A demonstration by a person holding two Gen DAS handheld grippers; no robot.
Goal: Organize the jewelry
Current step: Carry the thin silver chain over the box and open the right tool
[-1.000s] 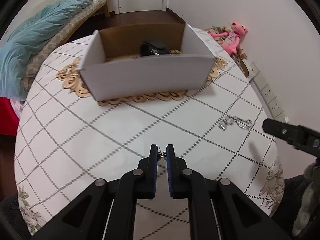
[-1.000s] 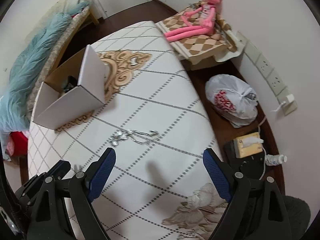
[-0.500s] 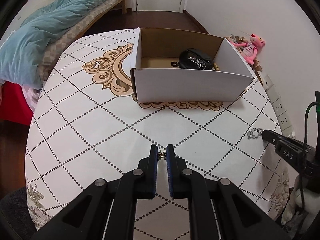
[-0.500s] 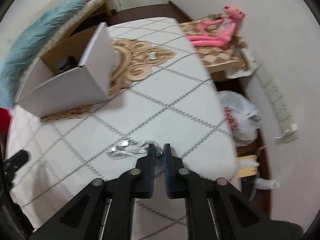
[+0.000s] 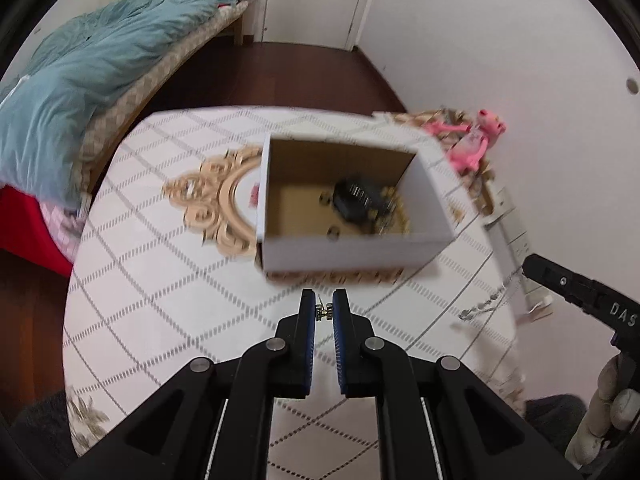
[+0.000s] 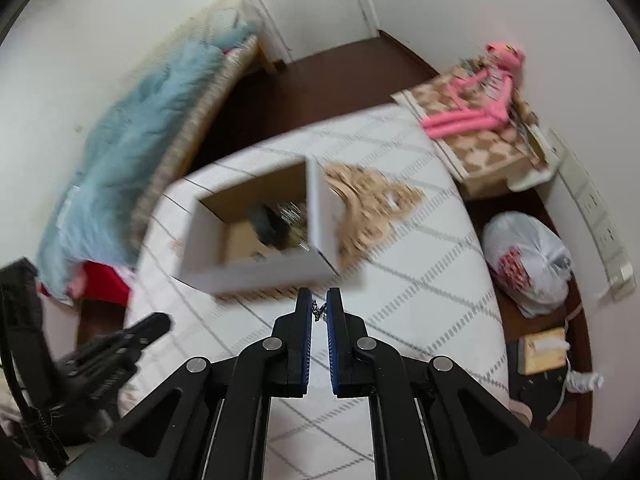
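Observation:
A white cardboard box (image 5: 352, 250) stands open on the patterned table (image 5: 160, 280), with a black pouch (image 5: 358, 198) and small jewelry inside; it also shows in the right wrist view (image 6: 256, 268). My left gripper (image 5: 324, 310) is shut on a small gold earring (image 5: 324, 312), held above the table just in front of the box. My right gripper (image 6: 319, 312) is shut on a silver chain necklace (image 6: 318, 312), lifted in front of the box. In the left wrist view the chain (image 5: 486, 302) hangs from the right gripper's tip at the right.
A bed with a blue duvet (image 5: 80, 80) lies left of the table. A pink plush toy (image 6: 480, 96) sits on a low checked stand at the right. A white plastic bag (image 6: 528, 264) and a tissue box (image 6: 542, 350) lie on the floor by the wall.
My right gripper closed on the silver chain and lifted it off the table. Both grippers rose and moved toward the box, so its inside now shows from above.

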